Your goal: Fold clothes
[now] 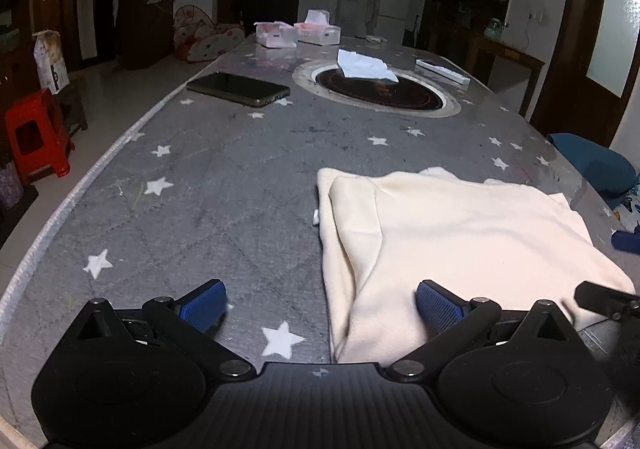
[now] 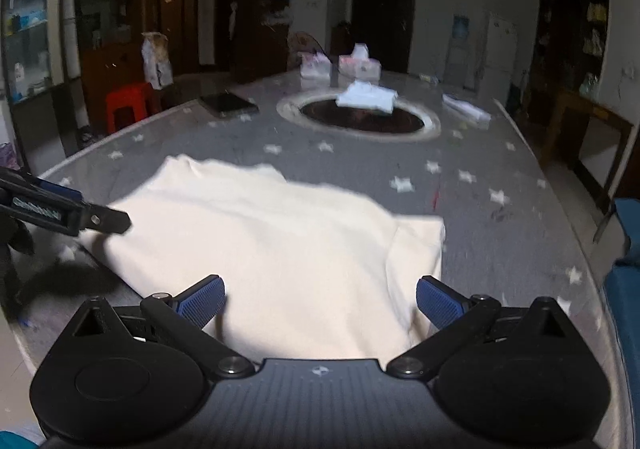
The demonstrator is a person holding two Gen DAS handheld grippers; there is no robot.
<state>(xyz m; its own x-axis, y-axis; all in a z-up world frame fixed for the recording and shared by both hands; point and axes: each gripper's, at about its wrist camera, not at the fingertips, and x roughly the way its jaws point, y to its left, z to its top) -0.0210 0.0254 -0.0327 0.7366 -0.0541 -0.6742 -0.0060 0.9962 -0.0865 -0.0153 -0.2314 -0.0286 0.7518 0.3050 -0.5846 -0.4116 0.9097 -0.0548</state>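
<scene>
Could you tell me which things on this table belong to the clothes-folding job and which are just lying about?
Part of the job:
- cream garment, partly folded on the table
- left gripper, open
- right gripper, open

Just lying about:
- phone
- tissue boxes
- white cloth on the round hob
- red stool on the floor

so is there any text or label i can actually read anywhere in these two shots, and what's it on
None can be read.
White tissue boxes at the far end of the grey star-patterned table: red printing, too small to read.
White carton on the red plastic stool: dark printing, too blurred.
Left gripper side in the right wrist view: a pale strip of marks, blurred.
Cream folded garment: no print visible.
</scene>
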